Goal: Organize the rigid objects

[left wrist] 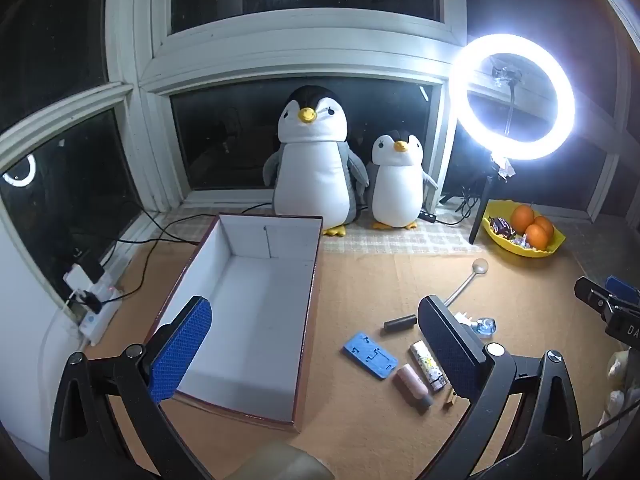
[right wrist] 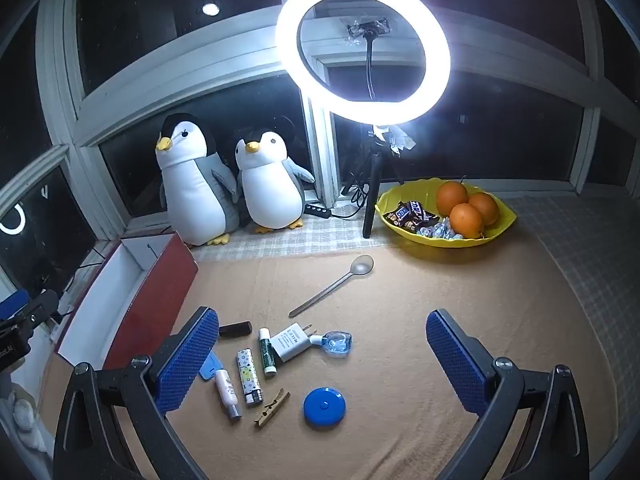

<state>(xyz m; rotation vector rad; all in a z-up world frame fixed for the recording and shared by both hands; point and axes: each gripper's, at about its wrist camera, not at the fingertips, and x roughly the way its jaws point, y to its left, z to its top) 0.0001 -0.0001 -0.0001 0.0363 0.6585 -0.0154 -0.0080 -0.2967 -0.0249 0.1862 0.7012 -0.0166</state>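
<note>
Clearly the biggest thing is the box (left wrist: 256,312), red outside and white inside, open on top, with nothing in it; it stands on the left part of the tan mat (right wrist: 440,300), its long axis running from near to far. Behind, two plush penguins (right wrist: 224,184) and a ring light (right wrist: 362,50) stand by the window, and a yellow bowl (right wrist: 502,226) with oranges is at far right.

The left gripper (left wrist: 316,350) hovers above the near end of the box with its jaws wide apart and nothing between them. The right gripper (right wrist: 322,362) is also wide open and holds nothing.

The small rigid things lie in a group on the mat, right of the box. From larger to smaller: a long spoon (right wrist: 332,285) lying diagonally, a white charger (right wrist: 291,341), a blue round tape measure (right wrist: 324,406), a patterned lighter (right wrist: 249,376), a pink small bottle (right wrist: 227,394), a green tube (right wrist: 267,351) and a wooden clothespin (right wrist: 273,402).

I judge that the right gripper is nearer to this group, which is just below and in front of it, while the box is to its left. The lighter, tube and bottle all point near to far, so jaws closing left to right would take them across the narrow side.
</note>
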